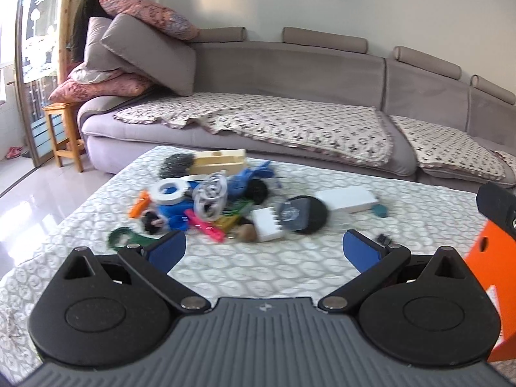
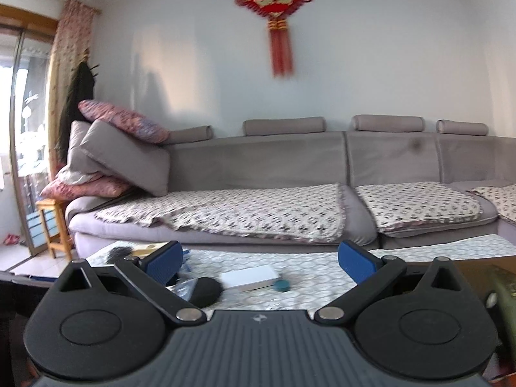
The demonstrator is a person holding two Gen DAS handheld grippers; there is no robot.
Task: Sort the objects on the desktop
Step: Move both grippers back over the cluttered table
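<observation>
Both grippers held wide apart, nothing gripped.
The left gripper (image 1: 263,251) is tilted down toward the jumbled heap of small objects (image 1: 222,203); the right gripper (image 2: 259,259) is levelled at the grey fabric sofa (image 2: 274,167).

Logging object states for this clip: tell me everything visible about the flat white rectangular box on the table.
The flat white rectangular box is a thin, plain slab with smooth, unmarked faces, perhaps card or plastic. It lies flat on the patterned white tablecloth, at the right edge of the clutter pile, its long side running slantwise. A small teal rounded object sits at its near right corner; contact is unclear. A black round disc lies just left of it. The right wrist view shows it too. Neither gripper touches it.
</observation>
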